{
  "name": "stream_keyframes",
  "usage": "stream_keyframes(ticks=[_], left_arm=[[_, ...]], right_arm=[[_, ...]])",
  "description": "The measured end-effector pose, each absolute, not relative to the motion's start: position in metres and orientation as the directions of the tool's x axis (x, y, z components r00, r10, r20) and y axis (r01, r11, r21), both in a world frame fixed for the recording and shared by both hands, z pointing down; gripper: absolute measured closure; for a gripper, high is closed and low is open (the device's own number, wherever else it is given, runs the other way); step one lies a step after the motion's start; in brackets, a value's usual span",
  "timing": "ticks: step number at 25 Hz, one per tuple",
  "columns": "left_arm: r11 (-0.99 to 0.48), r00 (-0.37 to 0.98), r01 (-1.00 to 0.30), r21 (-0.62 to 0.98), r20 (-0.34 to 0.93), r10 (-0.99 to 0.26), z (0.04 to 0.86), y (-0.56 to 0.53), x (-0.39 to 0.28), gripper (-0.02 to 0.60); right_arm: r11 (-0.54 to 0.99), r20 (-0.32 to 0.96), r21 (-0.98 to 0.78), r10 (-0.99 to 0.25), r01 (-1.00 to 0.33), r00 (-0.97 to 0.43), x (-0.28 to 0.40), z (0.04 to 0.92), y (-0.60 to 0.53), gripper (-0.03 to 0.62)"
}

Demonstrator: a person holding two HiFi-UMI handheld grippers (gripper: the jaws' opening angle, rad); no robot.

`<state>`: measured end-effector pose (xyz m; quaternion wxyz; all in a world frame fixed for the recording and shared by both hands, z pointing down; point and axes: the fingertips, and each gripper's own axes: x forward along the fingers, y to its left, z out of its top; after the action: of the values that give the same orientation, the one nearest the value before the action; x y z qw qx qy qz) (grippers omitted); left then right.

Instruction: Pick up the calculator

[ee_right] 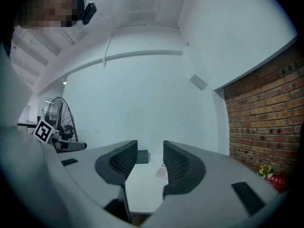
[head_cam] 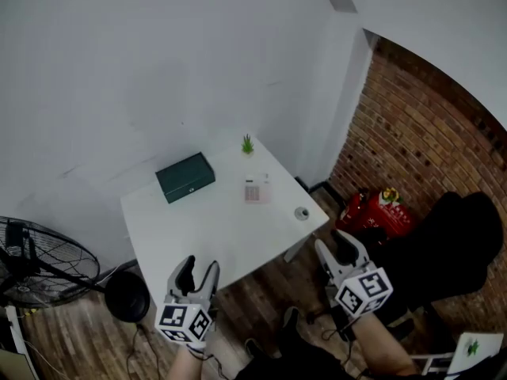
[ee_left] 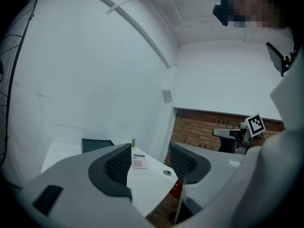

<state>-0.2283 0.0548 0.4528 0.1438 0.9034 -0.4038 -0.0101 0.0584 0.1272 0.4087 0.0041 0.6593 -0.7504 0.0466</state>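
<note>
In the head view a white desk [head_cam: 198, 232] stands against a pale wall. The calculator [head_cam: 255, 189] lies flat on the desk's far right part. A dark green box [head_cam: 185, 177] sits well to its left, and a small green plant [head_cam: 248, 144] stands at the far corner. A small round object [head_cam: 302, 213] rests near the desk's right corner, nearer than the calculator. The left tool [head_cam: 198, 269] hangs over the desk's near edge. The right tool [head_cam: 339, 246] is off the near right corner, above the wooden floor. Both are well apart from the calculator. A fan [head_cam: 40, 267] stands on the floor at the left, and a brick wall [head_cam: 420, 141] rises at the right.

In the left gripper view the left tool's jaws stand apart with nothing between them. The calculator [ee_left: 139, 161] shows far off through the gap, with the plant just beyond it and the box further left.

In the right gripper view the right tool's jaws are also parted and empty. The calculator [ee_right: 161, 172] is partly hidden behind the right-hand jaw, and the box lies farther back.
</note>
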Motion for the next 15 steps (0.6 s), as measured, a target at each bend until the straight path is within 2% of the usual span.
stream_keyframes(ticks=[8, 15], left_arm=[[-0.588, 0.620, -0.776, 0.230, 0.105, -0.777, 0.436, 0.011, -0.199, 0.342], [-0.559, 0.594, -0.796, 0.232, 0.121, -0.795, 0.428, -0.027, -0.147, 0.341]], right_arm=[[0.190, 0.016, -0.141, -0.981, -0.972, -0.194, 0.099, 0.404, 0.064, 0.428], [0.269, 0.021, -0.262, -0.959, -0.927, -0.284, 0.145, 0.416, 0.002, 0.433]])
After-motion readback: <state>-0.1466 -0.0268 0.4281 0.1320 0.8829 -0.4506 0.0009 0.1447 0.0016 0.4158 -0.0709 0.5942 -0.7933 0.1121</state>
